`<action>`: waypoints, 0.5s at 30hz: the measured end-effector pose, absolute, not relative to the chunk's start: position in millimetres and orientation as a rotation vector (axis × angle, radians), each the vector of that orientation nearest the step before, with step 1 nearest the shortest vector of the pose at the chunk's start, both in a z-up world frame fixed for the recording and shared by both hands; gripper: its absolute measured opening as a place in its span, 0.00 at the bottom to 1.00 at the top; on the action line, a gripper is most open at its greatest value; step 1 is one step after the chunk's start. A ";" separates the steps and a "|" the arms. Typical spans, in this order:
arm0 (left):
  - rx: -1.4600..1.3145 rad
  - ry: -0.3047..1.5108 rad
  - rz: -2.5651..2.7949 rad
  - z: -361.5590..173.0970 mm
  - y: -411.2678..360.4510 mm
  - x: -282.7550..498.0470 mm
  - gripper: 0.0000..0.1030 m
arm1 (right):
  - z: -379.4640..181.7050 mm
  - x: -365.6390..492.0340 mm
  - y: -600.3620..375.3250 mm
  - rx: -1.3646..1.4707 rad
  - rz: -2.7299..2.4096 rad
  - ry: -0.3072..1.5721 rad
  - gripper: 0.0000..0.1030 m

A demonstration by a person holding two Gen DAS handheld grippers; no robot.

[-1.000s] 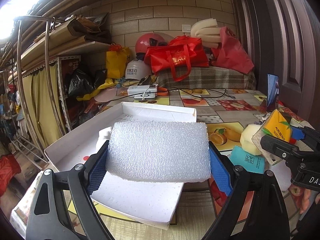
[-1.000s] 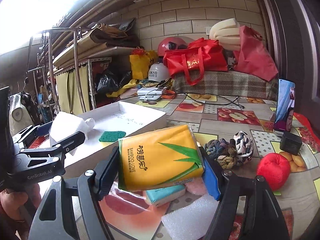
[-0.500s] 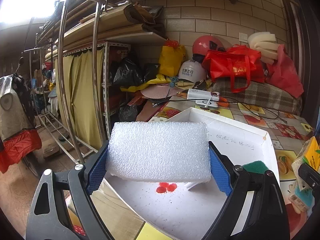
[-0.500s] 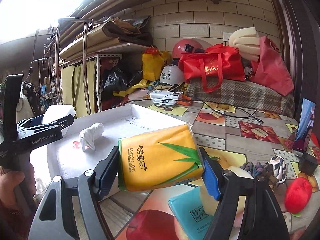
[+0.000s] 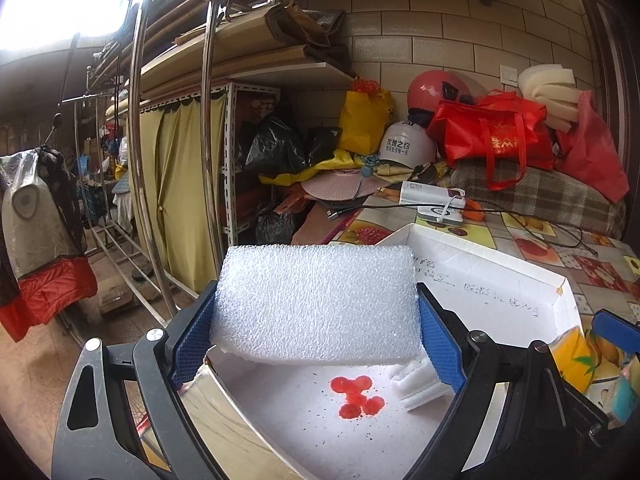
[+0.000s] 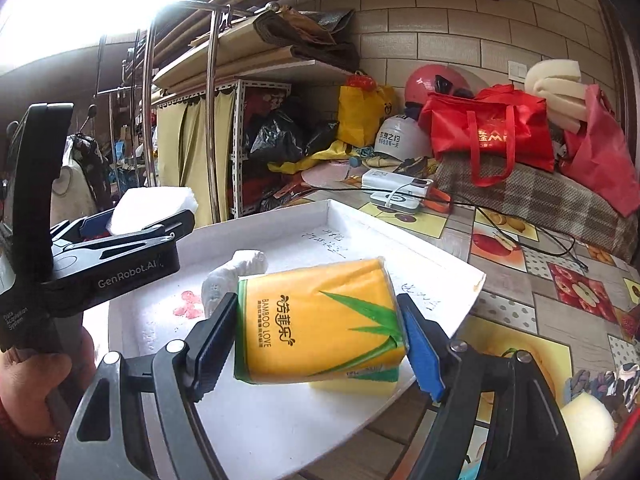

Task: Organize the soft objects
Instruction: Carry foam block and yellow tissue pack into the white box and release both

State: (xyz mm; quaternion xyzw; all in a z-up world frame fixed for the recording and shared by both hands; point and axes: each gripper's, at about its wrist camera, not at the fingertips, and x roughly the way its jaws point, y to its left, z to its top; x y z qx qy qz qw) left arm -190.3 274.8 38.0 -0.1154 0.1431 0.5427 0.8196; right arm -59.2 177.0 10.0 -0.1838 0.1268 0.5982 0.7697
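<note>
- While the left gripper has swung from the table's right side to over the near-left corner of the white tray, the white foam block sits between its blue pads as before. Its jaws have just been opening; the block's ends look touching or barely clear of the pads, and I cannot tell whether it is gripped or already loose. Judgement: release into the tray is under way.
- Left wrist view, tray contents: a small ribbed white foam piece lies beside a red stain on the tray floor, below the block.
- Foam block: rectangular, pebbled surface, edges crisp, not visibly squashed.
- Right wrist view: the right gripper has carried the yellow tissue pack from above the loose items on the table to over the tray's near-right part. Its jaws have just been opening with the pack between them; the pack tilts, a gap shows at the right pad, and the pack's lower edge seems to rest on a yellow sponge.
- Judgement: the pack is being set down; retreat comes next.
- Pack: glossy wrapper, green leaf print, soft-sided, slightly creased at the top.
</note>
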 end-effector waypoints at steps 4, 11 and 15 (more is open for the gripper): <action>-0.219 0.301 1.163 38.5 271.9 -187.7 1.00 | 11.3 -58.8 172.5 -0.387 1.284 0.260 1.00; -0.220 0.289 1.177 38.0 272.2 -190.0 1.00 | 15.2 -54.7 168.1 -0.347 1.266 0.248 1.00; -0.225 0.274 1.179 38.6 272.0 -190.6 1.00 | 18.1 -58.0 160.6 -0.314 1.258 0.199 1.00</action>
